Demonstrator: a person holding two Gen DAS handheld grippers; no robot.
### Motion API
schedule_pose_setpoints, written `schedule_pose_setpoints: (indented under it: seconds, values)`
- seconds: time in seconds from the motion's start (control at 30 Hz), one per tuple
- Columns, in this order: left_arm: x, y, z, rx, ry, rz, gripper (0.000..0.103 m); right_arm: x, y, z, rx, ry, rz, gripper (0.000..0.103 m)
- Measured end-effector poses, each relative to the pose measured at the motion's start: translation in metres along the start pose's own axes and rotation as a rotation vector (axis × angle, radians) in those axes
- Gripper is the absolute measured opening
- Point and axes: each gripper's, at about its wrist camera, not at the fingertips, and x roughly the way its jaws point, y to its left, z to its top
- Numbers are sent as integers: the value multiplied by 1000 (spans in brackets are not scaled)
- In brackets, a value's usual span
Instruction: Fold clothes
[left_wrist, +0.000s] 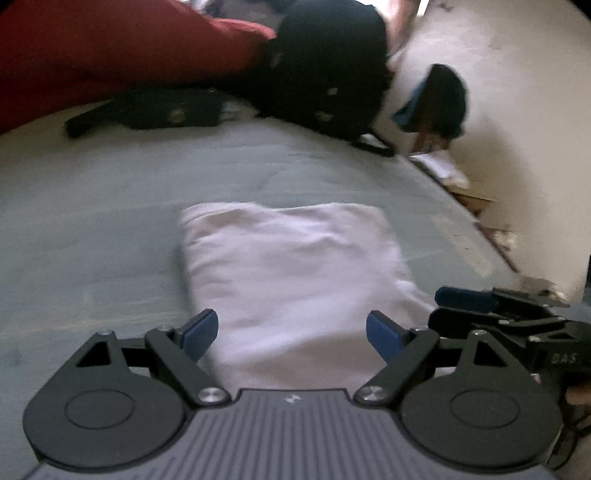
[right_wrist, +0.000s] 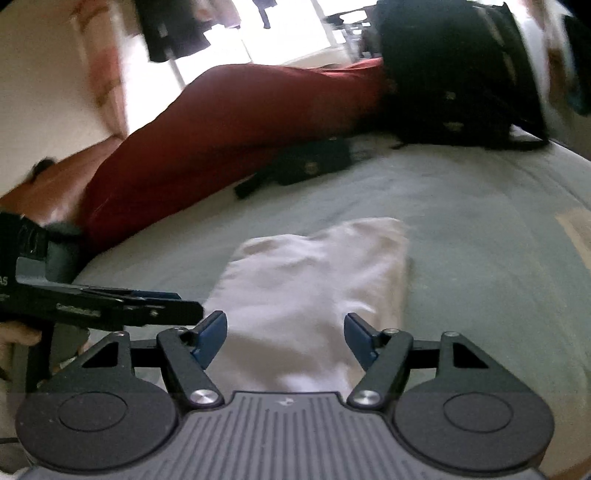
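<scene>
While both hand-held grippers, left (left_wrist: 291, 334) and right (right_wrist: 285, 336), gape empty, a soft pale folded cloth (left_wrist: 295, 266) lies rectangular.

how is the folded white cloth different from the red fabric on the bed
The folded white cloth lies flat as a neat rectangle in the middle of the grey-green bed sheet; the big red fabric is unfolded, piled up high along the far side. The white cloth is small and pale, the red fabric far larger and deep-coloured. Both rest on the same sheet, and neither is gripped.
</scene>
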Motion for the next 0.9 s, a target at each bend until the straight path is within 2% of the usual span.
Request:
schedule_pose_setpoints:
  seconds: [0.1, 0.17, 0.4, 0.5, 0.6, 0.73, 0.9]
  values:
    - [0, 11, -2, -45, 15, 16, 87, 27, 1, 1, 4, 54, 34, 82]
    - [0, 15, -3, -58, 20, 12, 87, 42, -5, -4, 49, 113, 10, 84]
    - [7, 29, -4, -104, 18, -25, 88, 0, -24, -8, 184, 42, 69, 90]
    - [11, 35, -7, -132, 42, -46, 88, -11, -45, -7, 280, 24, 82, 101]
    - [16, 42, -9, -168, 75, -62, 88, -6, -72, -6, 391, 33, 91, 102]
    - [21, 60, -13, -278, 112, -130, 88, 5, -97, -9, 499, 73, 133, 102]
    - [30, 78, -18, -399, 137, -226, 88, 22, -112, -13, 559, 114, 180, 103]
